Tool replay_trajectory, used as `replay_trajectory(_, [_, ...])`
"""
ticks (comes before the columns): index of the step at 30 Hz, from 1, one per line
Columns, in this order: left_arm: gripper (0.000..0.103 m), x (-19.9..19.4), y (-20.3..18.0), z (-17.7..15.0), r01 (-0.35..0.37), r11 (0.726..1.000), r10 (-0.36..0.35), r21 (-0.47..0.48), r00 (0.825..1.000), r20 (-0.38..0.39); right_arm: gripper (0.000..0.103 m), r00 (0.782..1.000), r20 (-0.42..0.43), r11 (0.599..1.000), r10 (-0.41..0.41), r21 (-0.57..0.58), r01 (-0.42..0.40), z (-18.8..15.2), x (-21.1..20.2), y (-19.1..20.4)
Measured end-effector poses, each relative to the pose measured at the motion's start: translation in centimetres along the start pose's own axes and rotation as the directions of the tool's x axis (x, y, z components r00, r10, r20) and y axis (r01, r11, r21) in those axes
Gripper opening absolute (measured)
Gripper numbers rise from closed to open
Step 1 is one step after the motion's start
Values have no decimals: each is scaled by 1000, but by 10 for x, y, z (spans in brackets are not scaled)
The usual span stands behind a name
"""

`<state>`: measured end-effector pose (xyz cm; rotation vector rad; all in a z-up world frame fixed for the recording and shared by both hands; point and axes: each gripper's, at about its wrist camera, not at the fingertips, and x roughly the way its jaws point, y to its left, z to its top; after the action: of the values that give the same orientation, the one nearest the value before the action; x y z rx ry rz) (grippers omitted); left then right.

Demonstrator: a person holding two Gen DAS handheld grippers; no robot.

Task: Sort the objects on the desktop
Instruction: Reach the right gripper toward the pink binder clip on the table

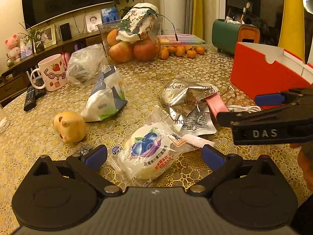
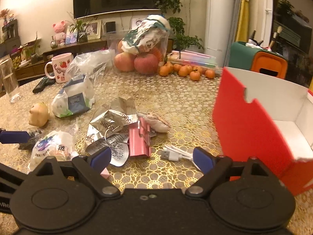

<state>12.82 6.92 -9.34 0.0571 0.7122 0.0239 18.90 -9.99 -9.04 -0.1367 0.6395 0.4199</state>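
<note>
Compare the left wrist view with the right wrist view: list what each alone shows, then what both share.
Left wrist only: the right tongs reaching in from the side, open.
Right wrist only: the white inside of the red box, a drinking glass, the cable's plug.
Both: blueberry snack packet, silver foil bag, pink binder clip, yellow pig toy, mug, fruit tub.

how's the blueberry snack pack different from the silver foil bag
The blueberry snack pack is clear plastic, plump and apparently sealed, its round white contents showing; the silver foil bag is opaque, crumpled and looks torn open. The snack pack lies between the left gripper's open jaws; the foil bag lies beyond it, against a pink binder clip. Both rest on the table.
</note>
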Motion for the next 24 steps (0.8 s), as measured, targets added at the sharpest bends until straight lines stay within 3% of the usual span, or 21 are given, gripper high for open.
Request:
replay_trajectory(4, [103, 7, 1, -1, 6, 1000, -6, -16, 1000, -15, 86, 1000, 0, 1000, 4, -5, -4, 4, 11, 2])
replay_trajectory(10, [103, 11, -1, -1, 4, 1000, -4, 0, 1000, -4, 71, 1000, -12, 1000, 11, -12, -11, 8, 23, 3])
replay_trajectory(14, [102, 14, 0, -1, 6, 1000, -6, -4, 1000, -7, 66, 1000, -17, 1000, 16, -25, -16, 8, 26, 5])
replay_trajectory(24, [94, 11, 1, -1, 23, 999, -23, -26, 1000, 2, 50, 998, -29, 998, 48, -33, -49, 6, 27, 9])
